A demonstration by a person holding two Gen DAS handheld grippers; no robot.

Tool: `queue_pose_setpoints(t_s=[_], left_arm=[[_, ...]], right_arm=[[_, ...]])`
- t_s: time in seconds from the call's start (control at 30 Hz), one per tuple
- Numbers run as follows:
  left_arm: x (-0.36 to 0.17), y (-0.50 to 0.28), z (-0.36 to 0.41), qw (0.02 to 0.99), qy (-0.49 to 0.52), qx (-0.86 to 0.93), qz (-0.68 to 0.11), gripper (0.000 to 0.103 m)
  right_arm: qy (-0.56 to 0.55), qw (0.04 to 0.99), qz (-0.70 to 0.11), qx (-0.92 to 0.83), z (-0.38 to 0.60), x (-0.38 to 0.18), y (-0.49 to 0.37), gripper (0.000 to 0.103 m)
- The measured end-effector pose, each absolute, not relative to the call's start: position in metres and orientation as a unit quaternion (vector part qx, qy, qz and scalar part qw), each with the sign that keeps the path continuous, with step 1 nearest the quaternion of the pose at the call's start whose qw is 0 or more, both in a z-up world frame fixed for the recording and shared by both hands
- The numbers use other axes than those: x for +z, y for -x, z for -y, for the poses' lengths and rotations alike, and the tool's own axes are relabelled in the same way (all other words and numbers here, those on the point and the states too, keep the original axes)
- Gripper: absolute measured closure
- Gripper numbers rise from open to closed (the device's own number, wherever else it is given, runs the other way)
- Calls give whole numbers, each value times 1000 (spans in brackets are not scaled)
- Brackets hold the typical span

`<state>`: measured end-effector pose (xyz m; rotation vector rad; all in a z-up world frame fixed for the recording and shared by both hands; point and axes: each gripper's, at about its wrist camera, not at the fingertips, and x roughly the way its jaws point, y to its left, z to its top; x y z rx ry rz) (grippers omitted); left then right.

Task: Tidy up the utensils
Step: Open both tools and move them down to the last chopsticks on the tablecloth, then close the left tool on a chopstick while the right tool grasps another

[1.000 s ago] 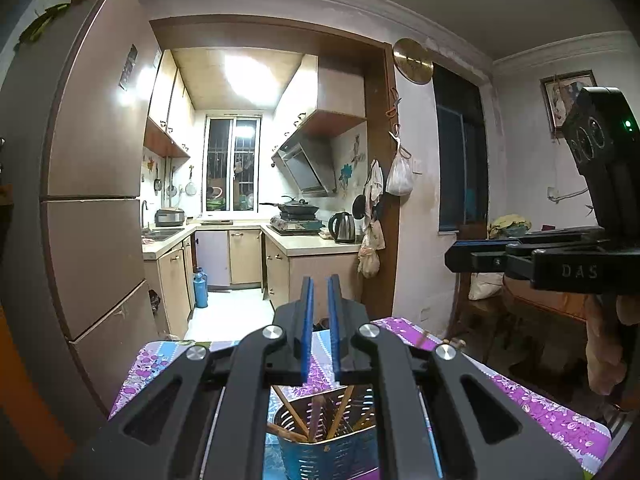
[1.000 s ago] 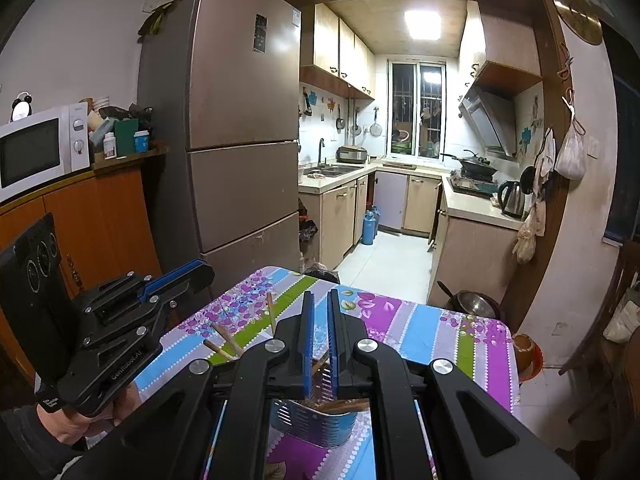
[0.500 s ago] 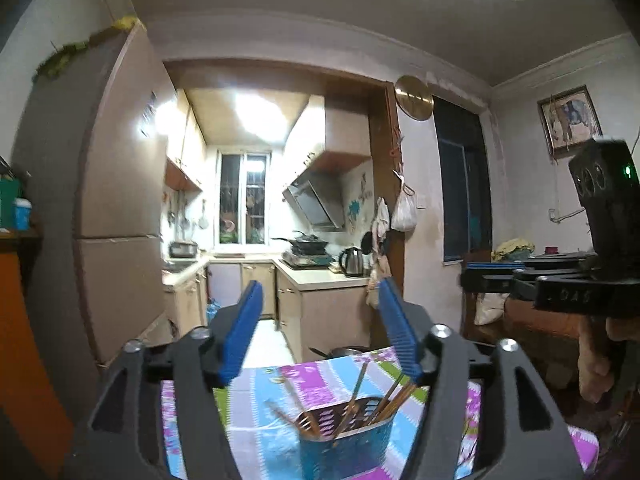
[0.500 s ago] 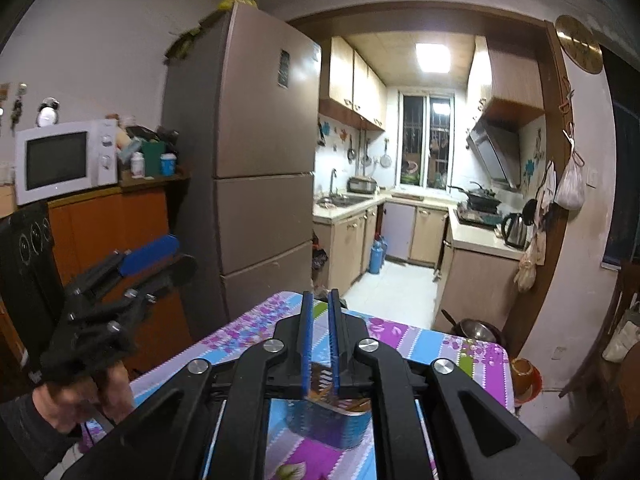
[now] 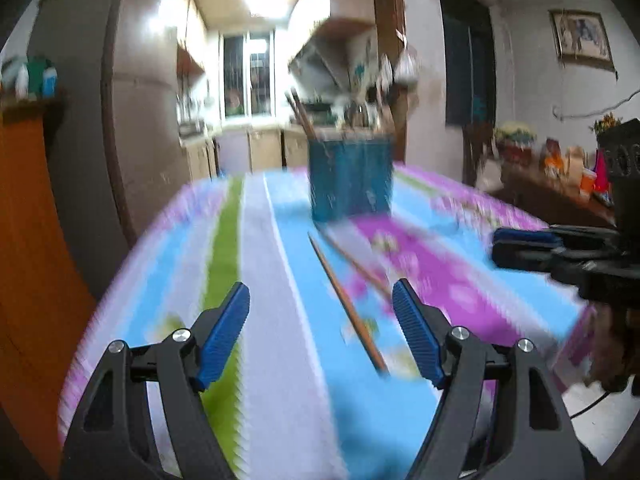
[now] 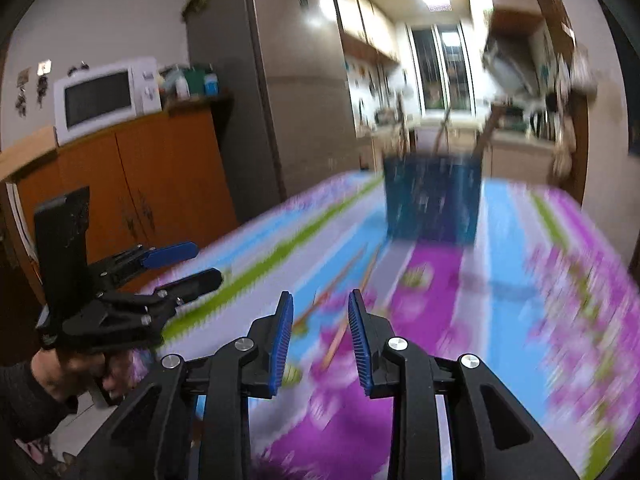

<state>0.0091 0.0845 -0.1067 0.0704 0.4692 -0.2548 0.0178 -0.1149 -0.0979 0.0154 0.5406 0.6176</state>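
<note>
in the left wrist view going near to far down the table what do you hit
left gripper, jaws opening with nothing between the pads → loose chopsticks lying on the striped tablecloth → blue utensil holder with chopsticks standing in it → kitchen window far behind

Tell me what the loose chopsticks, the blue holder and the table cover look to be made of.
Chopsticks: likely wood or bamboo, matte; thin orange-brown sticks with no shine.
Holder: blue, dotted as if perforated, perhaps coated metal or plastic; blur leaves it open.
Table cover: printed cloth or vinyl, with flat striped floral colours; sheen unreadable.
</note>
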Motion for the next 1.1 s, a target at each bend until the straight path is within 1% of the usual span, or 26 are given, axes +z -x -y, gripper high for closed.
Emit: queue_pose_setpoints(t_s=[0.03,0.1,0.27,0.43,0.47,0.63,0.7,0.8,1.1], left_arm=[[-118,-7,-78,961,-40,-130,-240,34],[-133,-6,-69,956,-48,-140,-254,38],[-148,-5,-68,952,-40,-145,-265,43],[-155,-9,-64,952,-32,-149,-267,48],[-157,-10,-62,951,-31,-150,-268,51],[-162,-12,-56,951,-32,-153,-267,59],[-161,-14,-56,952,-29,-150,-267,69],[-161,-15,-59,953,-27,-144,-265,77],[-165,-11,-47,959,-37,-130,-247,77]], right_arm=[[-6,916,-271,297,111,-109,-17,76],[1,915,-281,288,100,-123,-19,78],[8,917,-296,267,91,-144,-30,82],[10,920,-294,260,86,-150,-37,86],[11,920,-294,260,85,-150,-38,93],[19,923,-296,243,85,-149,-37,95],[13,924,-297,239,91,-148,-35,95],[12,924,-298,238,98,-148,-28,95],[2,928,-275,252,94,-155,-26,95]])
